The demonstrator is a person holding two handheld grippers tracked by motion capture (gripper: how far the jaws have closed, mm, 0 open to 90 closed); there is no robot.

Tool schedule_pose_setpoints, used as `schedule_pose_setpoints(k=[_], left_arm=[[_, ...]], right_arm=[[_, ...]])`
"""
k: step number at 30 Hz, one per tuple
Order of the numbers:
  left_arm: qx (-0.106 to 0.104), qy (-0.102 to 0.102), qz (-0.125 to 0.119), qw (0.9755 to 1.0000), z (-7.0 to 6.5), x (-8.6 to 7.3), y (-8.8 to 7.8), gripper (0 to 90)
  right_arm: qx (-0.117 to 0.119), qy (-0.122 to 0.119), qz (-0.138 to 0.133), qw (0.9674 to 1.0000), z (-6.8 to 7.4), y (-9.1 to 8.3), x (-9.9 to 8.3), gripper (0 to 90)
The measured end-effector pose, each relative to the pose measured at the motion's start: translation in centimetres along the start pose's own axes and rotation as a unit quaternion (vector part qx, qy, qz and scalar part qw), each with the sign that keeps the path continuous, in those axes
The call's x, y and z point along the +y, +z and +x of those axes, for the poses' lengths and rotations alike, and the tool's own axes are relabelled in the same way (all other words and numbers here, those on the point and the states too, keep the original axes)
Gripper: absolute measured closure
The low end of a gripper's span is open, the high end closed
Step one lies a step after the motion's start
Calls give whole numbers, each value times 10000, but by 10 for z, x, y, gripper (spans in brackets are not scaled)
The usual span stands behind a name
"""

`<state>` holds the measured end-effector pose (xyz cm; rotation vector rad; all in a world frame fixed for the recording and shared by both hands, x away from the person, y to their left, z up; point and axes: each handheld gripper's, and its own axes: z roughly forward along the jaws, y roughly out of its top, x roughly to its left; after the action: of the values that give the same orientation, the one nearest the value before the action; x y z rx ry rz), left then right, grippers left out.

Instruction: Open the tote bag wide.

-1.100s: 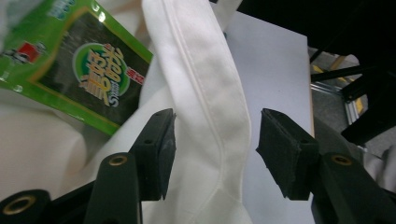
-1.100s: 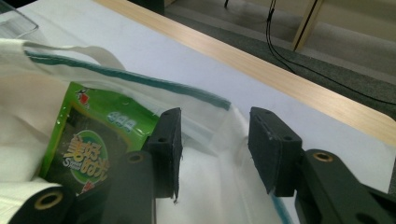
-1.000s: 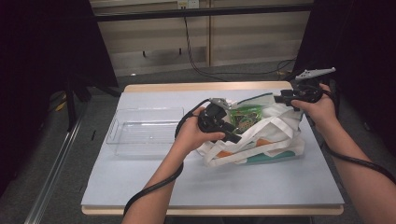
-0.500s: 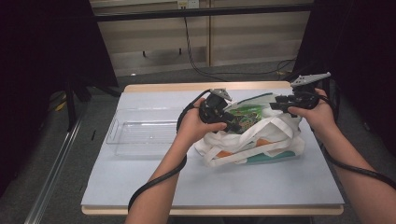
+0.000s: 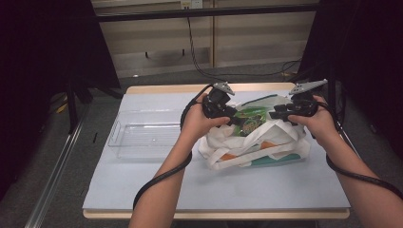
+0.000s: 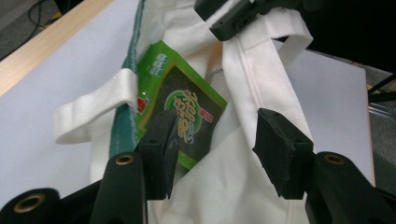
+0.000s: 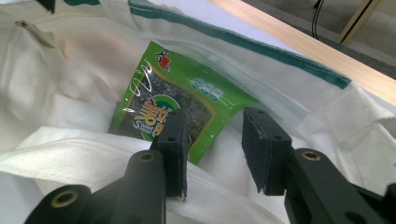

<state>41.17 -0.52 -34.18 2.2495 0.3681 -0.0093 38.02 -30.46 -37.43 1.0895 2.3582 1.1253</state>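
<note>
A white cloth tote bag (image 5: 256, 148) with a green trim lies on the table, its mouth open. A green snack packet (image 5: 249, 121) sits in the mouth. My left gripper (image 5: 232, 116) hovers at the mouth's left side and my right gripper (image 5: 277, 114) at its right side, facing each other. In the left gripper view the open left gripper (image 6: 215, 135) stands over the bag (image 6: 252, 70) with the packet (image 6: 187, 102) just past its left jaw; the right gripper (image 6: 238, 16) shows beyond. The right gripper (image 7: 212, 135) is open above the bag's rim (image 7: 70, 154), close to the packet (image 7: 187, 98).
A clear plastic tray (image 5: 142, 135) rests left of the bag. The table (image 5: 142, 185) has a pale blue-grey top and a wooden far edge (image 7: 303, 44). The bag's white handles (image 6: 93, 105) lie loose around the mouth. Cables trail from both grippers.
My right gripper came left and down to the bag's mouth. My left gripper moved farther back along the bag toward the packet. The bag has shifted slightly.
</note>
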Motion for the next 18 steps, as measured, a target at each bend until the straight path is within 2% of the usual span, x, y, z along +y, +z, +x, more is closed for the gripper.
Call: schedule_pose_setpoints(k=[3, 5, 7, 10, 14, 18], left_arm=[[128, 32, 20, 9999, 4, 0, -1, 496], [191, -5, -52, 9998, 7, -1, -2, 496], [257, 72, -39, 9996, 9, -2, -2, 496], [326, 41, -99, 9994, 13, -3, -4, 501], [470, 85, -68, 9988, 16, -4, -4, 508], [647, 46, -93, 9979, 20, -5, -4, 530]], right_arm=[[23, 18, -1, 10000, 0, -1, -1, 618], [66, 23, -29, 10000, 0, -1, -2, 618], [64, 23, -19, 10000, 0, -2, -3, 619], [109, 86, -66, 9999, 0, -4, -5, 625], [165, 61, -103, 9998, 1, -5, -8, 648], [220, 63, -105, 9997, 3, -6, -12, 678]])
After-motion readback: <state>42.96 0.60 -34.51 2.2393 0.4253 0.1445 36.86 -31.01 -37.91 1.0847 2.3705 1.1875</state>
